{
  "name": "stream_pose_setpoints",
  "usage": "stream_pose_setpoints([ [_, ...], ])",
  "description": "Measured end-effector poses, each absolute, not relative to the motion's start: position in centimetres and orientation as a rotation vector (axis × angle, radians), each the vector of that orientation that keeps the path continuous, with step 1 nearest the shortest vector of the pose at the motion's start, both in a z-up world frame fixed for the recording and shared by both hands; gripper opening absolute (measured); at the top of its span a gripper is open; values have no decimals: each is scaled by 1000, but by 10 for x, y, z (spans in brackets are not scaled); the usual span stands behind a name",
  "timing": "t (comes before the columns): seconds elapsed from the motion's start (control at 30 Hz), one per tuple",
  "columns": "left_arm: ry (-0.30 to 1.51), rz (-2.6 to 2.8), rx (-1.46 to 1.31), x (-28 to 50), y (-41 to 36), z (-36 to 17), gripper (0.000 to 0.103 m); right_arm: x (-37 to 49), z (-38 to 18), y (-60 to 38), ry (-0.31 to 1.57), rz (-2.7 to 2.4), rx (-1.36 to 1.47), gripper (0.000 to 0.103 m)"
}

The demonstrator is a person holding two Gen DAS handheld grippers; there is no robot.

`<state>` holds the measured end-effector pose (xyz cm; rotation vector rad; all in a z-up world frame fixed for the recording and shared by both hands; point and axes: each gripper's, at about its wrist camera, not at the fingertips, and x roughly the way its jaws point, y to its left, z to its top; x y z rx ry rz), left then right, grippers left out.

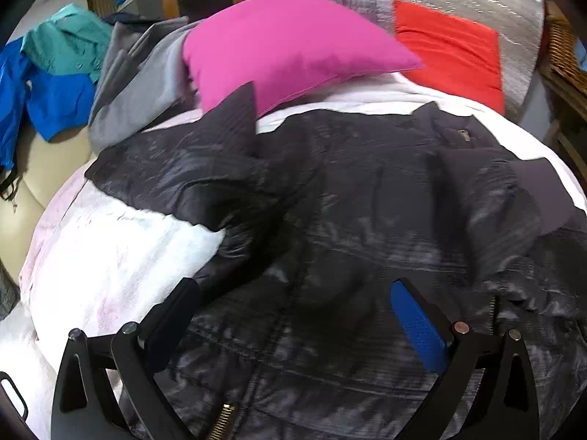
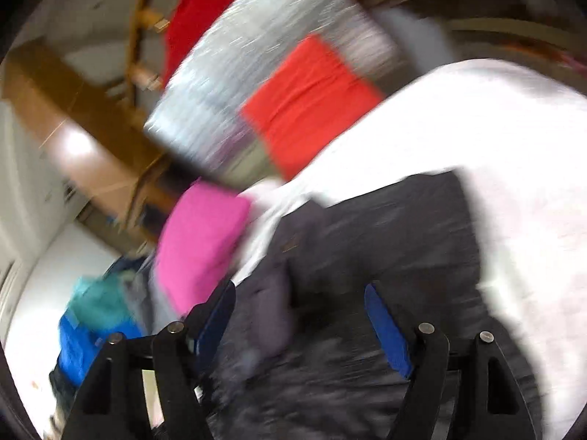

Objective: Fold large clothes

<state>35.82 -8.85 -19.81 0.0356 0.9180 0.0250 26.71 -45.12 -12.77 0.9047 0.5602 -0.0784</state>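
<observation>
Both my left claw (image 1: 293,315) and right claw (image 2: 299,315) gape empty over the black jacket (image 1: 348,190), pink pillow (image 1: 286,47) and red cushion (image 1: 451,55) lying beyond.

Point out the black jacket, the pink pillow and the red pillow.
black jacket (image 1: 367,190): left wrist view, middle of its body.
pink pillow (image 1: 286,47): left wrist view, centre of its face.
red pillow (image 1: 451,51): left wrist view, centre of its face.

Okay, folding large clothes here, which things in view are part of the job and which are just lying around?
Part of the job:
black jacket
white bed cover it lies on
left gripper, open
right gripper, open

Just lying about:
pink cushion
red cushion
grey garment
blue and teal jacket
</observation>
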Motion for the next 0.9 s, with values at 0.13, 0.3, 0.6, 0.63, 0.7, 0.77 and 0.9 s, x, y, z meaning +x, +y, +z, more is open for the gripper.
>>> stream_pose_setpoints([
  [0.13,884,-58,70,356,-117,-193,103,248,-144,-480,587,-296,901,77],
  [0.3,837,-189,68,368,-159,-181,103,262,-178,-490,718,-243,976,77],
  [0.6,842,-274,200,391,-224,-203,103,288,-197,-468,870,-279,827,31],
  [0.63,843,-275,196,390,-222,-204,100,287,-191,-466,849,-289,804,26],
  [0.7,862,-287,155,394,-218,-206,86,283,-184,-466,813,-298,779,21],
  [0.77,877,-311,105,399,-211,-206,60,275,-176,-469,775,-305,776,19],
  [0.9,906,-308,-9,405,-192,-204,44,263,-163,-476,715,-367,739,10],
])
